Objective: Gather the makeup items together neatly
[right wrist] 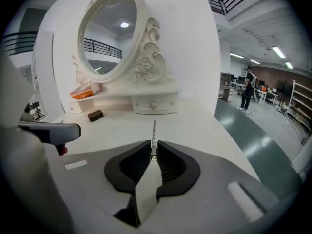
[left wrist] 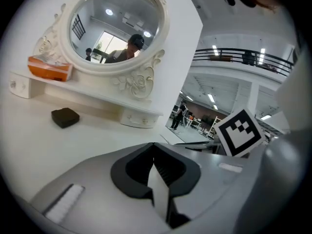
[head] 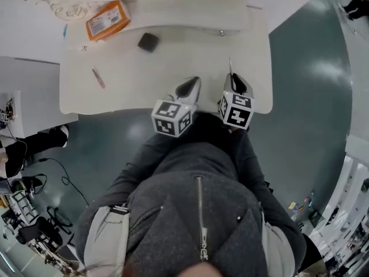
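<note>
A thin stick (right wrist: 154,130) is pinched upright-forward in the right gripper (right wrist: 154,149), its jaws nearly together on the stick's lower end. The other items lie well apart on the counter (head: 173,62): a pink pencil (head: 98,78) toward the left, a black pad (head: 148,41) farther back, and an orange packet (head: 107,19) on the shelf below the mirror (left wrist: 117,23) (the packet rests at the shelf's left end). The left gripper (left wrist: 155,155) hangs just beside the right one over the counter's front edge, jaws closed on nothing; the 2 point toward the mirror.
</note>
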The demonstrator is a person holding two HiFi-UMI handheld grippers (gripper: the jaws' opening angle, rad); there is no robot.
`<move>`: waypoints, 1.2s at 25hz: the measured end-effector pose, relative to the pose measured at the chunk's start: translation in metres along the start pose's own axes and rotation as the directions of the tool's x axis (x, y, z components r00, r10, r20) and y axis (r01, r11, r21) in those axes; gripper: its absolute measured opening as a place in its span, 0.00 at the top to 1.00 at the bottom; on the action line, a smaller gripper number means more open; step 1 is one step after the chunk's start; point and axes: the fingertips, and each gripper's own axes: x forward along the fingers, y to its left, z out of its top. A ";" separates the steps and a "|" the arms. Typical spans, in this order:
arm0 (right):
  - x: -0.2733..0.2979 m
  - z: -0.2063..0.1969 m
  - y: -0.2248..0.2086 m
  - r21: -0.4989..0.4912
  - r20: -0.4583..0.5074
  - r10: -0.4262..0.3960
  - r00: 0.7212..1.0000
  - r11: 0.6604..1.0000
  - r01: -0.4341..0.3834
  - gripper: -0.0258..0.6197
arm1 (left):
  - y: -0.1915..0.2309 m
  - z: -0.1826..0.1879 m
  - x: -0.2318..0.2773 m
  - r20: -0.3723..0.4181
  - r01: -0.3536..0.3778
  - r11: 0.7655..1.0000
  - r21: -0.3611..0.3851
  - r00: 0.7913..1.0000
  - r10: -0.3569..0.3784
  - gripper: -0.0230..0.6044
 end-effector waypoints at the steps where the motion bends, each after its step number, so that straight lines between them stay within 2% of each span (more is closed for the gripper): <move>1: 0.004 0.004 0.011 -0.024 -0.002 0.031 1.000 0.999 -0.031 0.89 | 0.008 0.002 -0.007 0.017 -0.034 0.999 -0.016 0.999 0.034 0.95; 6: 0.017 0.014 0.062 -0.111 -0.015 0.140 0.990 0.984 -0.141 0.89 | 0.038 0.005 -0.039 0.064 -0.139 0.988 -0.067 0.988 0.143 0.95; 10: 0.023 0.017 0.100 -0.171 -0.033 0.220 0.975 0.960 -0.223 0.89 | 0.060 0.005 -0.065 0.094 -0.221 0.969 -0.112 0.968 0.232 0.95; 16: 0.030 0.017 0.142 -0.220 -0.062 0.288 0.956 0.930 -0.295 0.89 | 0.089 0.004 -0.094 0.106 -0.299 0.941 -0.160 0.942 0.318 0.95; 22: 0.032 0.023 0.177 -0.272 -0.079 0.353 0.932 0.892 -0.361 0.89 | 0.113 0.016 -0.107 0.102 -0.315 0.935 -0.164 0.937 0.334 0.95; 30: 0.042 0.032 0.214 -0.245 -0.092 0.355 0.930 0.898 -0.366 0.89 | 0.146 0.033 -0.118 0.067 -0.292 0.946 -0.138 0.951 0.303 0.95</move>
